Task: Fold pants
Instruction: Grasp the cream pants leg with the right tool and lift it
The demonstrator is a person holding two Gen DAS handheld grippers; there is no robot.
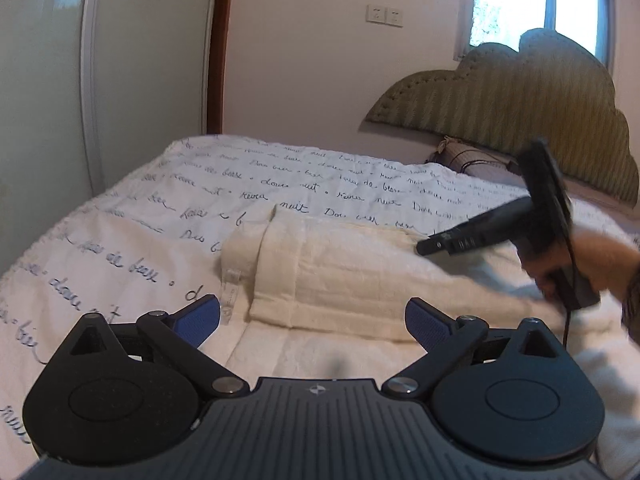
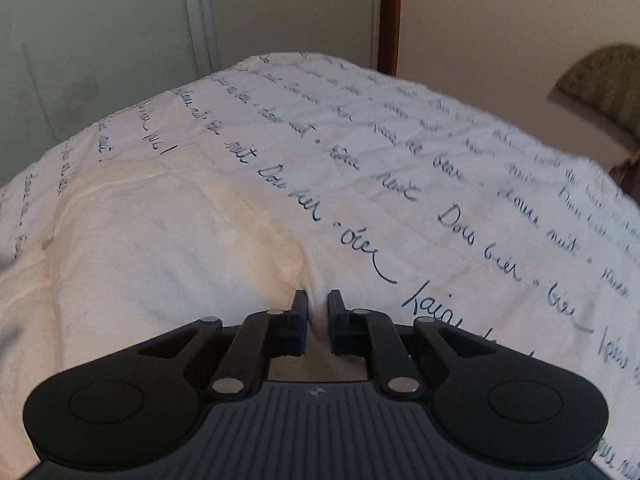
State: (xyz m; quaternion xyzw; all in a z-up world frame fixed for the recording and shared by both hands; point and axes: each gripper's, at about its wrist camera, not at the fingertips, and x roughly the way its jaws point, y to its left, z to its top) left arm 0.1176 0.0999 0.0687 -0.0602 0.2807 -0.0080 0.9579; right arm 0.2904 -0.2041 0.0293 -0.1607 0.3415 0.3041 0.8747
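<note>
Your left tongs (image 1: 312, 314) stand wide apart, blue pads (image 1: 198, 320) facing in, holding nothing; they hover just above the cream pants (image 1: 340, 276). The pants lie across the bed (image 1: 120, 248), on a white cover printed with lines of dark handwriting. From the left wrist view, the waistband end sits just ahead of the left tongs, with a folded band and a small tab hanging at its left edge. The cloth runs from there to the right, toward your right hand (image 1: 580, 260).

On that side, your right tongs (image 1: 428, 245) reach in low over the far edge of the pants, blurred in this view. The right wrist view shows it clearly: the right tongs (image 2: 318, 312) are drawn narrow and pinch a ridge of the cream cloth between their pads, the fabric puckering up to the grip. The rest of the pants (image 2: 152, 248) spreads to the left of the tongs, and the written cover (image 2: 460, 208) lies to the right.
</note>
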